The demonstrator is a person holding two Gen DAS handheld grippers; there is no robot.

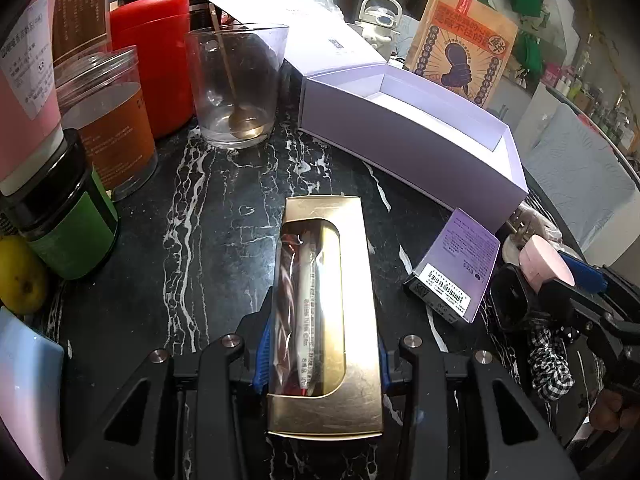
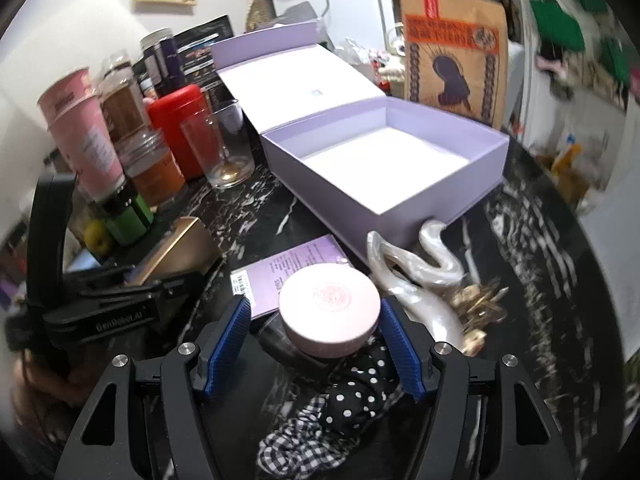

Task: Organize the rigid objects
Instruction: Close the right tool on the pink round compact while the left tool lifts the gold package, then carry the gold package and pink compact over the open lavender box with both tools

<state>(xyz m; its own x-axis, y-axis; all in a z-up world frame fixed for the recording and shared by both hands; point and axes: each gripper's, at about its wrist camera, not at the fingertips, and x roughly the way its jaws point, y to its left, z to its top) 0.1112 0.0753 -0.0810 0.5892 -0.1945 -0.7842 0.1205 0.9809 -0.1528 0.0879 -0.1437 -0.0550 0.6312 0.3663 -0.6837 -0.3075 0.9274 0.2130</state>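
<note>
Black marble tabletop [image 1: 208, 240], white-veined, cluttered on your left side: a pink tube [image 1: 24, 92], a green jar [image 1: 72, 236], an orange-labelled clear jar [image 1: 112, 128], a red canister [image 1: 160, 60] and a drinking glass [image 1: 240, 84] with a gold spoon [image 1: 236, 116] standing in it. Your open lilac box [image 2: 384, 168] sits toward the back of the table, lid flap folded back behind it, white floor showing and nothing visible inside; a brown paper bag [image 2: 452, 52] stands upright just behind it. Your left gripper [image 1: 324, 356] is clamped on the gold windowed box [image 1: 326, 312] — blue pads pressed to both long sides, near end between the fingers, far end pointing toward the lilac box, a pen-like item visible through the window. Your right gripper [image 2: 316, 344] stands open around the pink round compact [image 2: 329, 310]: in the right wrist view there's a visible gap between each pad and the lid, so no grip. The compact rests on a dark object I can't identify, touching the small purple carton [image 2: 288, 276] lying flat beside it. Just right of the compact lies a pearly white swan-shaped piece [image 2: 424, 280], with a gold hair clip [image 2: 480, 300] against it. Polka-dot and gingham fabric [image 2: 332, 412] is bunched under your right gripper.
</note>
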